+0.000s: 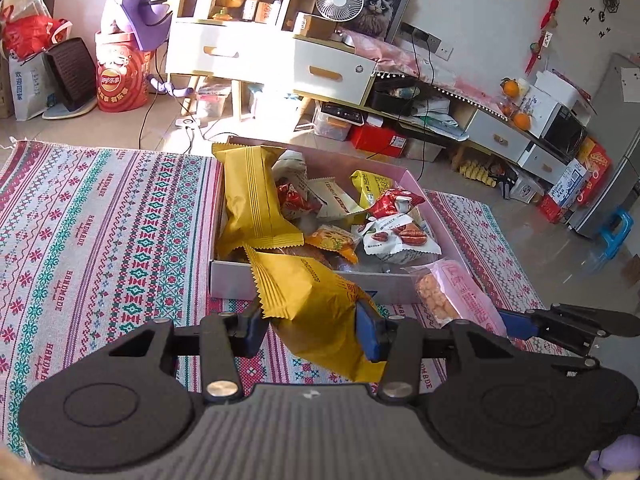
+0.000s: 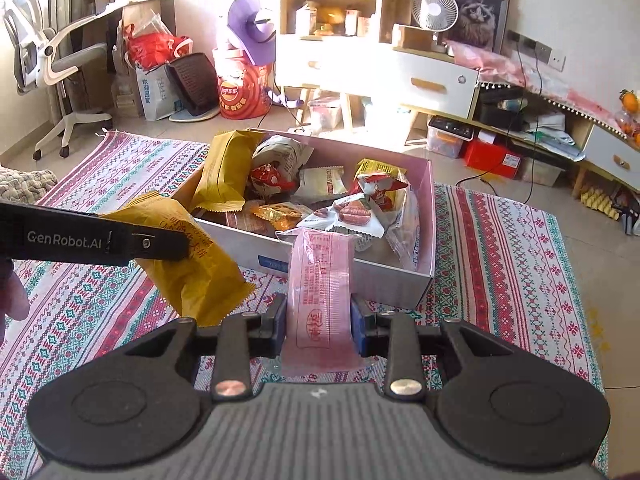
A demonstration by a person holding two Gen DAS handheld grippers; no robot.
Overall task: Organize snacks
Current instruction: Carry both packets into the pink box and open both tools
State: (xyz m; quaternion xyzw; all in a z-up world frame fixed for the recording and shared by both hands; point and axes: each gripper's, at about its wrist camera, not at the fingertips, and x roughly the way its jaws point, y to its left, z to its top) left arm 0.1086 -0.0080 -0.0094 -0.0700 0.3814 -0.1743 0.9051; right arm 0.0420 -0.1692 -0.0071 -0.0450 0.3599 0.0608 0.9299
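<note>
The left gripper point(image 1: 312, 330) is clenching a yellow snack packet point(image 1: 316, 304) between its blue pads, the packet slanting up past the jaws toward the box point(image 1: 304, 284) just ahead. The right gripper point(image 2: 320, 324) is gripping a pink snack packet point(image 2: 322, 292) that is standing upright between its jaws, its top reaching the box's near wall. Both packets are hanging clear of the patterned rug point(image 1: 100, 220). The step in hand appears to be carrying two snacks to the box, which is already holding a heap of packets beyond the jaws. Next, each gripper probably needs to move forward over the rim, find a gap and release.
</note>
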